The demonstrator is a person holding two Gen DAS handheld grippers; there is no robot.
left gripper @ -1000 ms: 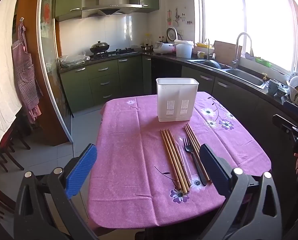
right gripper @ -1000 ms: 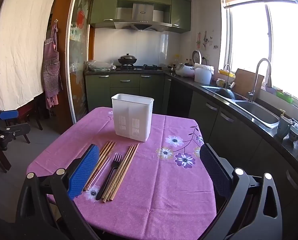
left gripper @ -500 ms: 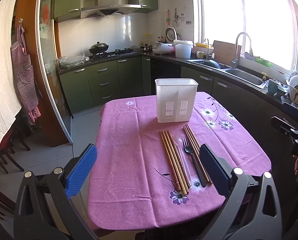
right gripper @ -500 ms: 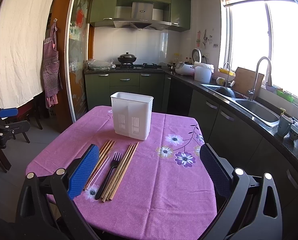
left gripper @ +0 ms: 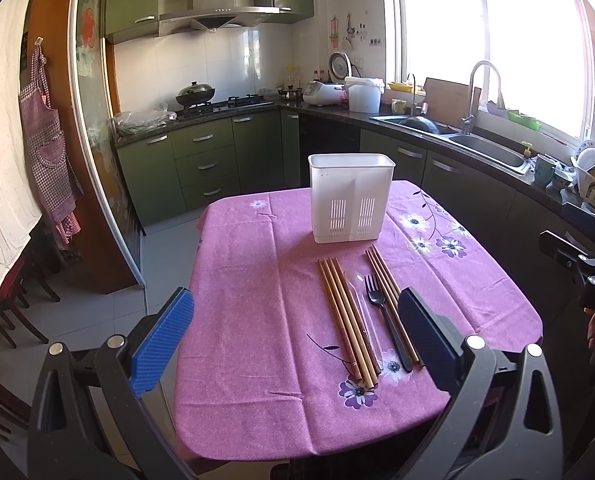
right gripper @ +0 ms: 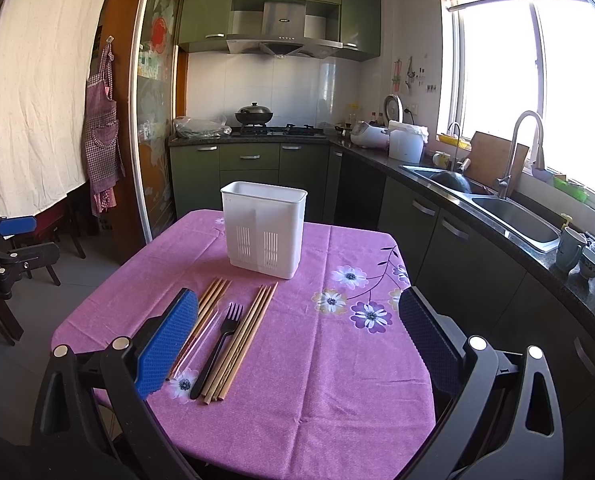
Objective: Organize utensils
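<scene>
A white two-compartment utensil holder point(left gripper: 351, 197) point(right gripper: 263, 228) stands upright on the purple flowered tablecloth point(left gripper: 257, 320) point(right gripper: 337, 400). In front of it lie two bundles of wooden chopsticks point(left gripper: 347, 320) point(right gripper: 243, 340), a clear plastic spoon point(left gripper: 361, 312) point(right gripper: 199, 340) and a black plastic fork point(left gripper: 385, 320) point(right gripper: 217, 344) between them. My left gripper point(left gripper: 297, 336) hovers open above the table's near edge, left of the utensils. My right gripper point(right gripper: 301, 340) is open too, with its left finger over the left chopstick bundle's near end. Neither holds anything.
Green kitchen cabinets, a stove with a wok point(left gripper: 195, 94), a rice cooker point(right gripper: 371, 136) and a sink point(right gripper: 509, 216) line the back and right walls. Cups point(right gripper: 573, 246) stand on the counter at right. An apron point(left gripper: 49, 152) hangs at left by a glass door.
Both views have shifted only slightly; the holder and utensils lie where they were and both grippers stay open.
</scene>
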